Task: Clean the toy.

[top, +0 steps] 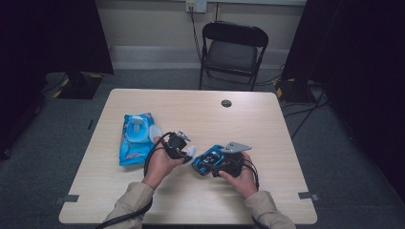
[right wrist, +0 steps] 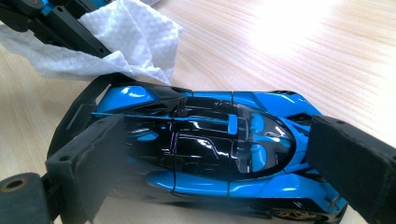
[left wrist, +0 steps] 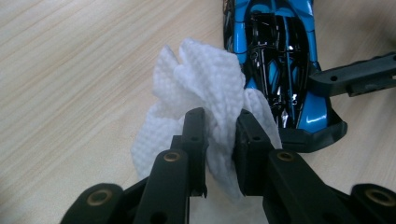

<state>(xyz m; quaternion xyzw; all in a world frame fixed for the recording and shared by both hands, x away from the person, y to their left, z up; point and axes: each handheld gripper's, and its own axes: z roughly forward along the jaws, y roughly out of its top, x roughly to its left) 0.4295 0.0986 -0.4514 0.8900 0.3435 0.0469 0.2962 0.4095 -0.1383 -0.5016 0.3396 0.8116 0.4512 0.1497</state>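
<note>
A blue-and-black toy car (right wrist: pixel 201 149), a white waffle-textured wipe (left wrist: pixel 205 88), a blue wipes pack (top: pixel 135 138), a pale wood-grain table (top: pixel 267 129).

Toy car (top: pixel 208 159) sits on table (top: pixel 267 124) near front edge, btwn jaws of right tool (top: pixel 214 167). Wipe (top: pixel 191 153) just left of car, touching its end, w/ left tool (top: pixel 187 153) jaws either side. Wipes pack (top: pixel 135 138) lies further left. Chair (top: pixel 232 50) behind table.
</note>
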